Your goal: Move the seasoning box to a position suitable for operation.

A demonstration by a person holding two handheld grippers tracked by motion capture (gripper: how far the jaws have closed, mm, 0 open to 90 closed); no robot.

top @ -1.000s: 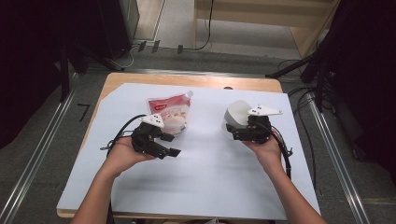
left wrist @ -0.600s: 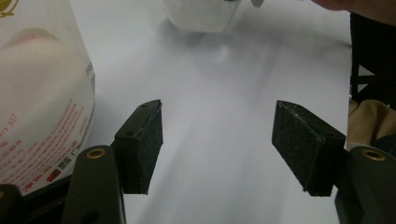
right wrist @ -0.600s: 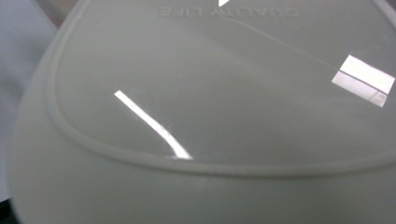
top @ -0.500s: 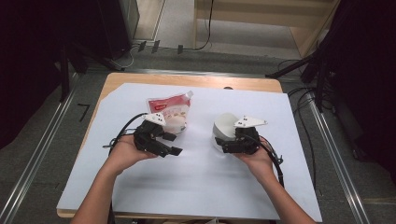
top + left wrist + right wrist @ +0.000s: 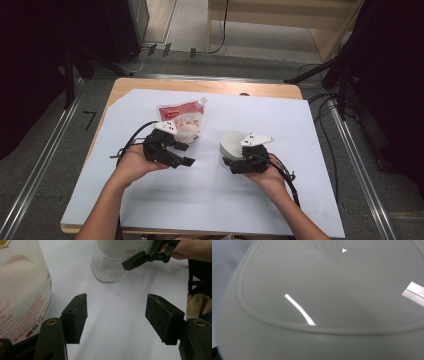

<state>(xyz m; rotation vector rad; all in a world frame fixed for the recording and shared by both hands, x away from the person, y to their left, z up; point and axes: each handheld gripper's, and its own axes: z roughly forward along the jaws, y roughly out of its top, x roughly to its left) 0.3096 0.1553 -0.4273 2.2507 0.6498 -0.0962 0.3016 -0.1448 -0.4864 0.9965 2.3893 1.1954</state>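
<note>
A red-and-white pouch (image 5: 182, 116) lies on the white sheet just beyond my left gripper (image 5: 184, 154). In the left gripper view the pouch (image 5: 22, 290) is at the left, beside the jaws. The left gripper (image 5: 116, 317) is open, with bare sheet between its pads. A white lidded container (image 5: 231, 144) with a frosted body (image 5: 110, 270) sits right of centre, its base down at the sheet. My right gripper (image 5: 234, 159) is shut on it, and one finger (image 5: 140, 260) lies across its side. The lid (image 5: 324, 302) shows close up in the right gripper view.
The white sheet (image 5: 310, 165) covers most of a wooden table (image 5: 210, 86). Metal rails (image 5: 360, 165) run along both sides on the floor. Cables and dark equipment stand beyond the far edge. The gripper's cable (image 5: 290, 185) trails by the right forearm.
The right hand has carried the container left and toward the person's side, closer to the left gripper. The left hand and the pouch have stayed put.
</note>
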